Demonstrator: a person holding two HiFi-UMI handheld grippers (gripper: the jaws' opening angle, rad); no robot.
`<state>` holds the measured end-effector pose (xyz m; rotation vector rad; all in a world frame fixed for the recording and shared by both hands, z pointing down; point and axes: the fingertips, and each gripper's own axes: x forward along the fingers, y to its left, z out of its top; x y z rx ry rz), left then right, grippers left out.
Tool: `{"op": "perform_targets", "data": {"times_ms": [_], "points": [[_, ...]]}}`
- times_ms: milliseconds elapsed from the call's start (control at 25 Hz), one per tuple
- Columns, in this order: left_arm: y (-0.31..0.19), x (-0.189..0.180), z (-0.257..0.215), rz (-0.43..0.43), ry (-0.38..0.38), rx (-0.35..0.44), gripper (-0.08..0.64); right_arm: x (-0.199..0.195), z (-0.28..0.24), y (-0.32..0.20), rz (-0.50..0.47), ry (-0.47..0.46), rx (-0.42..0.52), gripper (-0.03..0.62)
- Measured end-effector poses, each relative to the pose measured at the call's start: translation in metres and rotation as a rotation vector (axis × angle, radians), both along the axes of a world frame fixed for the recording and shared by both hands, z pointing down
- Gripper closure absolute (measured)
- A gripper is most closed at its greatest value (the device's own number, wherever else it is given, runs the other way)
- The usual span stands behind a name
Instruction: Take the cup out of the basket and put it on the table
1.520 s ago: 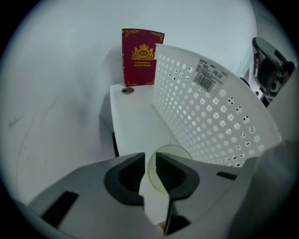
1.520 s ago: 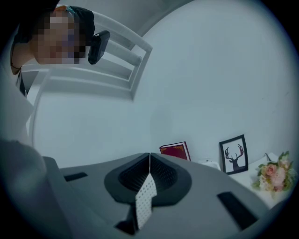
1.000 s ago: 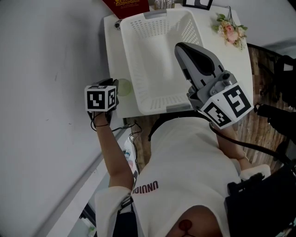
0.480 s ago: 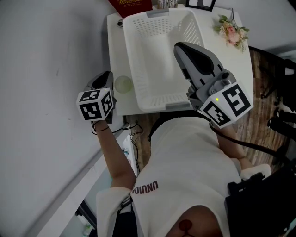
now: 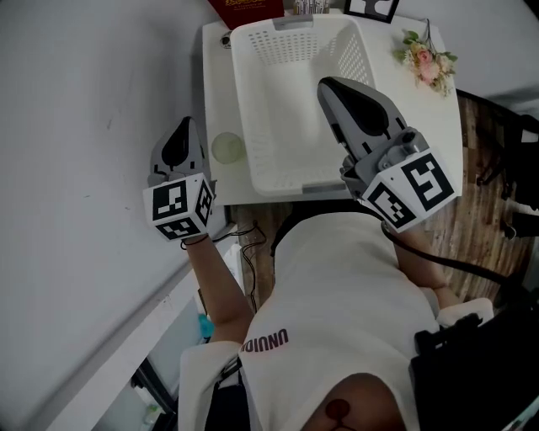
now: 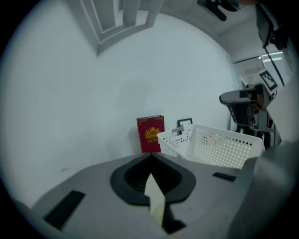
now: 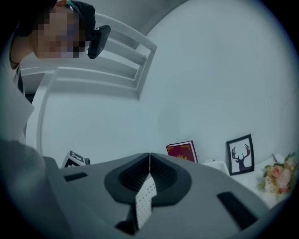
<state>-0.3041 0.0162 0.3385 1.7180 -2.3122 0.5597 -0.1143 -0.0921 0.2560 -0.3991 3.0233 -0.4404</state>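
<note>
A pale green cup [image 5: 226,148] stands on the white table [image 5: 216,88], just left of the white perforated basket [image 5: 253,109]. My left gripper [image 5: 184,124] hangs beside the table's left edge, left of the cup and apart from it, jaws shut with nothing between them. In the left gripper view its jaws [image 6: 150,155] meet at the tips, and the basket [image 6: 219,144] stands ahead to the right. My right gripper [image 5: 323,83] hovers over the basket's right half, shut and empty; in its own view the jaws [image 7: 149,155] meet as well.
A red book [image 5: 244,8] and a framed deer picture [image 7: 240,154] lean against the back wall behind the basket. A small bunch of flowers [image 5: 428,61] lies at the table's far right corner. A grey wall runs close along the left. Wooden floor lies right of the table.
My left gripper has drawn back from the cup, off the table's left edge, and swung to point along the wall. The cup stays on the table. The right gripper holds still.
</note>
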Motion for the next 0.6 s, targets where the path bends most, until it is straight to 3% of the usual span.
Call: {"op": "perform_targets", "data": {"times_ms": [320, 600], "points": [[0.001, 0.019, -0.042, 0.021, -0.154, 0.186, 0.548, 0.001, 0.0, 0.002, -0.004, 0.0, 0.02, 0.574], [-0.001, 0.033, -0.061, 0.043, -0.195, 0.254, 0.548, 0.003, -0.003, 0.004, -0.007, 0.007, 0.048, 0.574]]}}
